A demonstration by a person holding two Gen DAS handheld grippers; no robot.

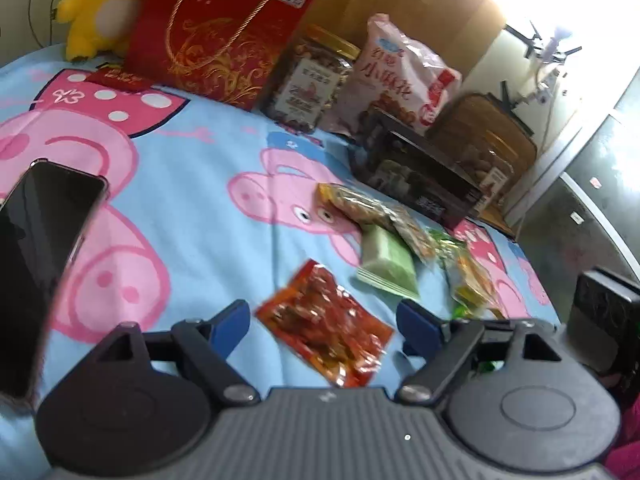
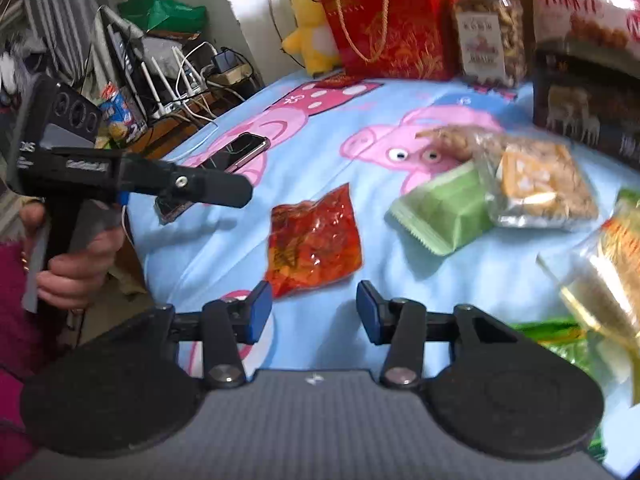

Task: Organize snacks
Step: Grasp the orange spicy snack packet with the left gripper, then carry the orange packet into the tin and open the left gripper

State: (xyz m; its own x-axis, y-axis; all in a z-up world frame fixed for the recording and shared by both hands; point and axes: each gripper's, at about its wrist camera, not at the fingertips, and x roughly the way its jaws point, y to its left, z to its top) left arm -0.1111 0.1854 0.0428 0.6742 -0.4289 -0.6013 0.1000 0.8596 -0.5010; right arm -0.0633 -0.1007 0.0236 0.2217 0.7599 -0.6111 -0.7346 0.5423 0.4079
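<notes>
Right now both my tongs hang over the blue cartoon bedsheet (image 1: 208, 208), jaws apart and gripping nothing. My left gripper (image 1: 324, 322) straddles the near end of the red snack packet (image 1: 324, 332); my right gripper (image 2: 314, 310) sits just short of that same packet. Beyond the packet lie a green packet (image 2: 444, 212) and a clear peanut packet (image 2: 540, 188), overlapping. Farther behind it stand a red gift bag (image 1: 216, 40) and a lidded jar of nuts (image 1: 310, 80).

Red snack packet (image 2: 314, 242) flat on sheet; green packet (image 2: 442, 212) beside.
</notes>
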